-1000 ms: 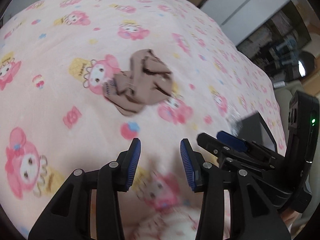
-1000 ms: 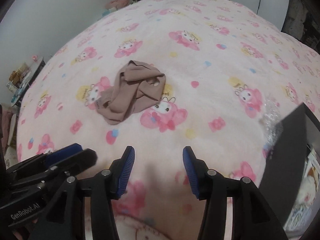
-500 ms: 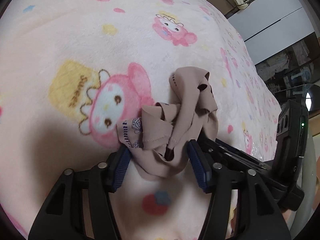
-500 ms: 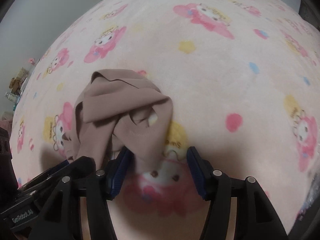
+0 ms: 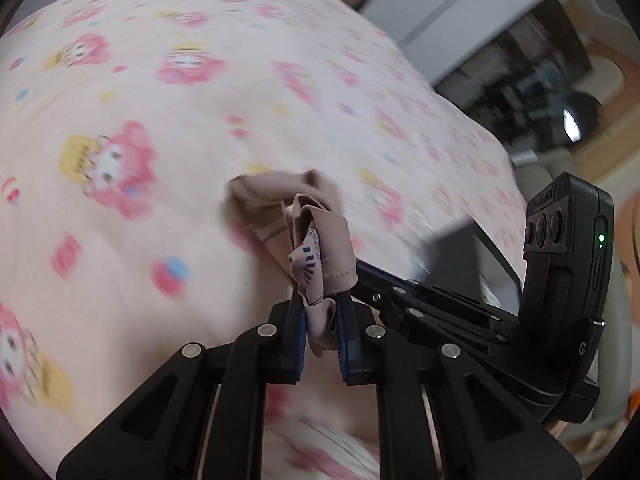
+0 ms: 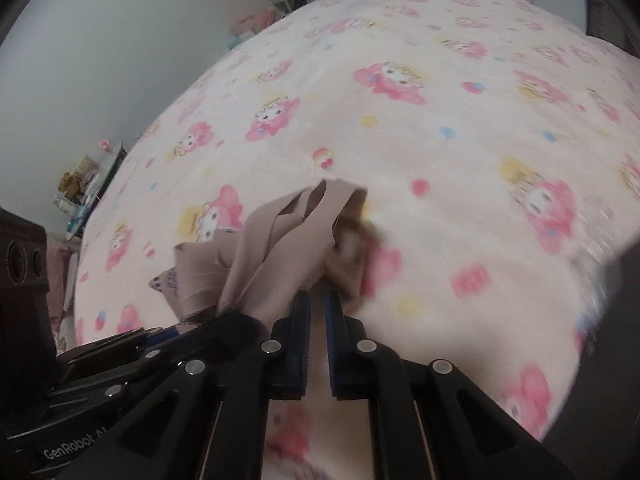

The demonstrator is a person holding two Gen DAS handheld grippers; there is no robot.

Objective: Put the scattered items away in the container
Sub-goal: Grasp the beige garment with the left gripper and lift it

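Jaws of the left gripper (image 5: 320, 320) have just been closing and now pinch a fold of the beige garment (image 5: 308, 236) between their blue pads, low in the middle of the left wrist view. From that pinch the cloth bunches upward toward the frame's centre, with a printed label strip showing on one twisted edge. Jaws of the right gripper (image 6: 318, 312) have likewise just been closing and stand drawn almost together at the lower middle of the right wrist view, clamping the same garment (image 6: 280, 256) at their tips; the cloth fans up and to the left from there. Each gripper shows in the other's view, close alongside: the right one at lower right of the left view, the left one at lower left of the right view. Beneath lies a bed with a pink cartoon-print blanket (image 5: 132, 184). A dark box (image 5: 476, 256) edge sits at the right of the left view.
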